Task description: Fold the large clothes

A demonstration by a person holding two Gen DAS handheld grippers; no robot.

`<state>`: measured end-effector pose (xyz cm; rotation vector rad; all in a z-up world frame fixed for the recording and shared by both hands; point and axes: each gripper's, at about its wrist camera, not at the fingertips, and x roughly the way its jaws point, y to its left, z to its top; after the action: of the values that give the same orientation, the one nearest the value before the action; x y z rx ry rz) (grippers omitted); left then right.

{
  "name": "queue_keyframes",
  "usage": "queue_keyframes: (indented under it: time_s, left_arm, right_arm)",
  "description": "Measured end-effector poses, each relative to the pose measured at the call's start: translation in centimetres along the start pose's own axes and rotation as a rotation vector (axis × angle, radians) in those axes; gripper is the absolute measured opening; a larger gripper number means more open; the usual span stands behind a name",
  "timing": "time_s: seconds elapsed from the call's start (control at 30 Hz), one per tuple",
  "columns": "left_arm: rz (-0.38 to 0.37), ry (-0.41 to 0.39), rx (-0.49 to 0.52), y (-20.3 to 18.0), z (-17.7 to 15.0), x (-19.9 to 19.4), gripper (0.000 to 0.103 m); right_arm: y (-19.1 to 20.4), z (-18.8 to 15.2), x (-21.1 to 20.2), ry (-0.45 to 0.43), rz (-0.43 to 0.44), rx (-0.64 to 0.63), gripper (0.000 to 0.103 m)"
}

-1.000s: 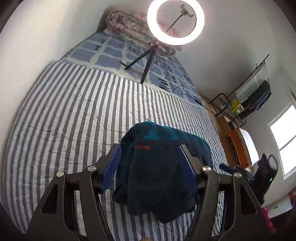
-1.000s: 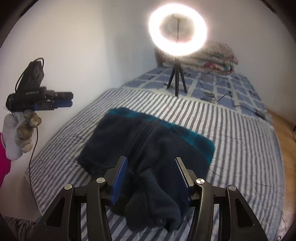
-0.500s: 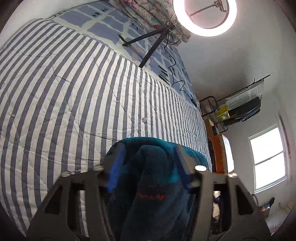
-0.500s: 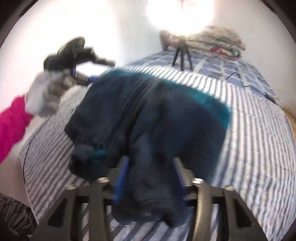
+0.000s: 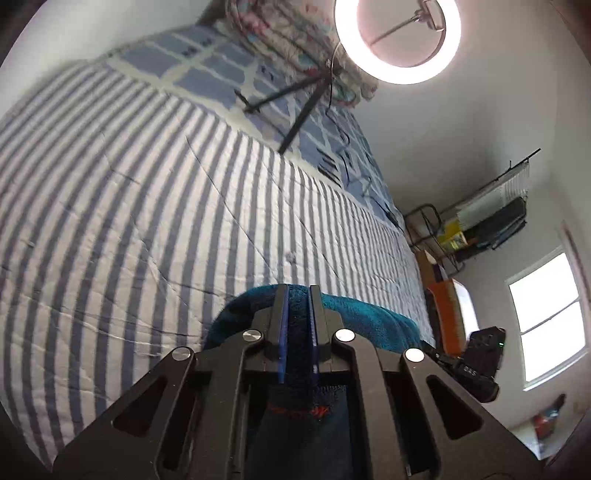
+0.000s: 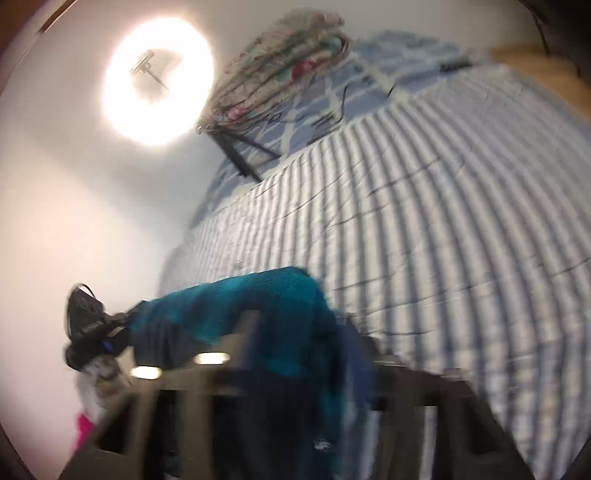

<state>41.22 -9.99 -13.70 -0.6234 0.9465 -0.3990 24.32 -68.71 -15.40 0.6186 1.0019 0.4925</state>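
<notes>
Both tools, left [image 5: 297, 325] and right [image 6: 295, 354], have closed on the fleece [image 5: 369, 314] and lifted it.

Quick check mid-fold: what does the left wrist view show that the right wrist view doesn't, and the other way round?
Only the left wrist view shows the window, the wire rack and the left gripper shut on the teal fleece. Only the right wrist view, heavily blurred, shows the left gripper from outside at the fleece's far end, and the pink sleeve. The right gripper's state is unreadable. Both show the striped bedspread, ring light and folded quilt.
</notes>
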Motion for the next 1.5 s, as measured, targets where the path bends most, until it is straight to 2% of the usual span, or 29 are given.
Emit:
queue_keyframes:
  time_s: [0.07, 0.13, 0.2, 0.23, 0.27, 0.3, 0.33, 0.37, 0.4, 0.47, 0.57, 0.6, 0.67, 0.77, 0.83, 0.9, 0.93, 1.0, 1.1, 1.17, 1.2, 1.3, 1.37, 1.43, 1.5]
  left_arm:
    - [0.071, -0.015, 0.036, 0.1, -0.3, 0.3, 0.007]
    - [0.086, 0.000, 0.016, 0.8, -0.2, 0.9, 0.007]
    - [0.133, -0.023, 0.003, 1.0, -0.1, 0.6, 0.007]
    - [0.180, -0.043, 0.026, 0.6, 0.0, 0.1, 0.007]
    - [0.224, -0.066, 0.054, 0.2, 0.1, -0.7, 0.007]
    - [0.229, -0.081, 0.070, -0.2, 0.1, -1.4, 0.007]
    - [0.212, -0.097, 0.085, -0.8, 0.1, -2.3, 0.007]
    - [0.201, -0.114, 0.104, -1.7, 0.0, -3.2, 0.007]
    - [0.187, -0.124, 0.130, -2.6, -0.3, -3.7, 0.007]
    - [0.160, -0.111, 0.202, -5.2, -1.0, -3.9, 0.007]
    - [0.140, -0.047, 0.308, -8.9, -2.3, -2.2, 0.007]
    - [0.142, -0.034, 0.328, -9.6, -2.5, -1.6, 0.007]
    - [0.158, -0.006, 0.372, -10.9, -3.0, 0.5, 0.007]
    - [0.149, 0.119, 0.333, -10.0, -3.3, 3.8, 0.007]
    - [0.178, 0.166, 0.317, -8.3, -3.9, 5.6, 0.007]
    - [0.184, 0.213, 0.294, -6.4, -5.2, 6.8, 0.007]
    - [0.168, 0.231, 0.276, -4.8, -6.2, 7.5, 0.007]
    - [0.103, 0.195, 0.272, -3.4, -7.0, 7.3, 0.007]
    - [0.095, 0.201, 0.240, -3.5, -6.5, 6.4, 0.006]
    - [0.134, 0.174, 0.299, -5.2, -6.7, 4.5, 0.006]
    - [0.128, 0.156, 0.325, -6.0, -6.9, 3.4, 0.006]
    - [0.075, 0.123, 0.383, -7.8, -9.1, -0.3, 0.007]
    - [0.043, 0.124, 0.432, -8.7, -11.0, -1.8, 0.007]
    - [0.036, 0.149, 0.477, -9.3, -13.3, -2.5, 0.007]
    - [0.027, 0.190, 0.473, -9.1, -14.6, -1.7, 0.007]
  right_arm:
    - [1.6, -0.5, 0.4, -0.018, -0.107, -0.130, 0.004]
    - [1.8, -0.4, 0.4, -0.025, -0.188, -0.158, 0.002]
    - [1.3, 0.1, -0.7, -0.056, -0.227, -0.126, 0.000]
    - [1.2, 0.3, -1.4, -0.069, -0.233, -0.128, 0.000]
    - [1.2, 0.4, -2.6, -0.080, -0.228, -0.129, 0.004]
    - [1.4, 0.5, -3.6, -0.089, -0.209, -0.142, 0.007]
    - [1.8, 0.3, -4.6, -0.097, -0.197, -0.166, 0.010]
    - [2.7, 0.2, -5.4, -0.112, -0.197, -0.208, 0.019]
    - [3.6, 0.0, -5.9, -0.122, -0.209, -0.246, 0.022]
    - [6.1, -0.6, -5.7, -0.131, -0.220, -0.345, 0.022]
    - [9.4, -0.8, -3.2, -0.135, -0.172, -0.438, 0.023]
    - [10.4, -0.9, -2.1, -0.128, -0.147, -0.466, 0.026]
    - [12.4, -1.0, 0.4, -0.076, -0.125, -0.518, 0.028]
    - [13.8, -1.1, 4.7, 0.051, -0.152, -0.562, 0.028]
    - [13.5, -2.3, 6.7, 0.129, -0.205, -0.583, 0.028]
    - [12.6, -3.3, 7.8, 0.170, -0.213, -0.585, 0.028]
    - [11.9, -3.7, 8.2, 0.183, -0.213, -0.574, 0.028]
    - [10.8, -4.5, 8.8, 0.191, -0.220, -0.566, 0.027]
    - [11.1, -3.7, 8.1, 0.179, -0.209, -0.546, 0.027]
    - [11.6, -3.3, 6.5, 0.158, -0.198, -0.520, 0.027]
    - [11.9, -3.5, 5.3, 0.139, -0.183, -0.521, 0.027]
    - [12.1, -5.5, 1.3, 0.099, -0.149, -0.544, 0.027]
    - [11.8, -7.2, 0.0, 0.107, -0.132, -0.551, 0.027]
    - [11.1, -9.4, -0.8, 0.133, -0.132, -0.557, 0.027]
    - [9.9, -11.4, -0.7, 0.157, -0.145, -0.547, 0.027]
